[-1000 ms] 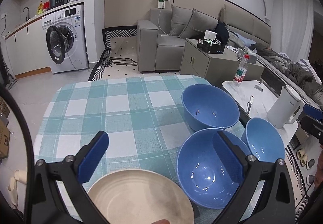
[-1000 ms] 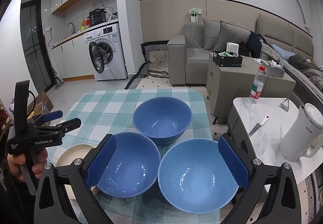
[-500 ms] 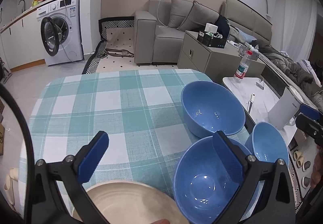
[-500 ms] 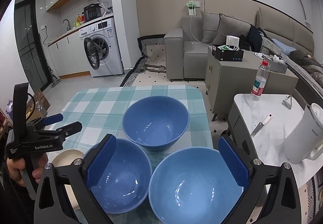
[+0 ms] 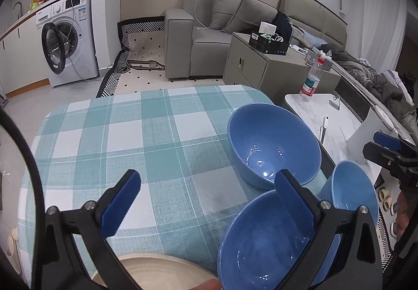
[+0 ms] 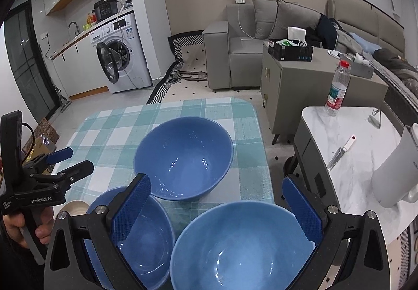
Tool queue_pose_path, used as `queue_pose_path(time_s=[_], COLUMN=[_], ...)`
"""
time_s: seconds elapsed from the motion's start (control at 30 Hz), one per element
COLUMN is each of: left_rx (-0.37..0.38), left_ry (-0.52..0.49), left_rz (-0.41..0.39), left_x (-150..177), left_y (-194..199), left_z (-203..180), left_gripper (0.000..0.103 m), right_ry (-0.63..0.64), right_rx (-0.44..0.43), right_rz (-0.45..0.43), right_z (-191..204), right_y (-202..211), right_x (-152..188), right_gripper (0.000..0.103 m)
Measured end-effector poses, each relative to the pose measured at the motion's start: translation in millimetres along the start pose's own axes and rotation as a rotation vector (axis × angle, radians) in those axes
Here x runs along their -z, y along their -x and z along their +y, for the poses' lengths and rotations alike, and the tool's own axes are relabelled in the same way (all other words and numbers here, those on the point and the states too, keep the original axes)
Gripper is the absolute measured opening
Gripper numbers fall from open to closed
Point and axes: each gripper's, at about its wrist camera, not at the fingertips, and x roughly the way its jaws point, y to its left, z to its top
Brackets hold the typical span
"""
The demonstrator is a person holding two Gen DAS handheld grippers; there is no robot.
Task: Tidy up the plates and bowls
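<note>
On the table (image 5: 146, 133), under its teal-and-white checked cloth, the dishes are bunched toward the near right corner, which looks like a gathering for stacking rather than a finished arrangement.

Going left to right in the left wrist view, the cream plate (image 5: 154, 271) lies at 6 o'clock, cut off by the bottom edge, directly below the left gripper (image 5: 206, 201). That gripper has its blue pads spread wide and grips nothing; it hangs over the plate and the near-left bowl (image 5: 258, 245), probably lined up to take one of them. Its right pad overlaps that bowl's rim in the picture, but I cannot tell whether it touches.

The far bowl (image 5: 271, 146) sits at about 2 o'clock from the gripper, upright on the cloth. The near-right bowl (image 5: 350, 190) is at 3 o'clock, close to the table's right edge.

In the right wrist view, the right gripper (image 6: 216, 201) is likewise spread wide and empty, poised above the gap between the two near bowls, with the near-right bowl (image 6: 243, 248) at 6 o'clock beneath it. The three bowls crowd together; whether their rims meet I cannot say.

All three bowls are glossy mid-blue, deep and round-bottomed, empty, with ceiling lights glinting inside. They look the same shape, so I judge they would nest. The plate is matt cream and shallow.
</note>
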Motion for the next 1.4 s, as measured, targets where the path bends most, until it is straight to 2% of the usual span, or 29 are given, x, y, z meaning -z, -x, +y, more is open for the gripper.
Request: queue_pose_path(time_s=[0.4, 0.73, 1.17, 1.23, 1.3, 1.4], left_rx=[-0.011, 0.009, 0.009, 0.014, 0.014, 0.014], left_ry=[0.002, -0.004, -0.008, -0.008, -0.008, -0.002], left_rz=[0.036, 0.064, 0.109, 0.116, 0.12, 0.12], left_x=[-17, -25, -26, -26, -26, -28], left_y=[-24, -45, -69, -72, -75, -78], left_z=[1, -3, -1, -1, -1, -2], left_gripper=[0.103, 0.103, 0.103, 0.103, 0.103, 0.102], right_ry=[-0.034, -0.019, -0.021, -0.027, -0.029, -0.035], right_rx=[-0.012, -0.001, 0.004, -0.002, -0.01, -0.013], right_rz=[0.061, 0.099, 0.145, 0.153, 0.17, 0.191], right_z=[-15, -18, -21, -21, -23, -25], right_y=[-35, -58, -89, -94, -100, -107], right_x=[-15, -18, -23, -23, -23, -23], right_gripper=[0.102, 0.102, 0.099, 0.095, 0.086, 0.083])
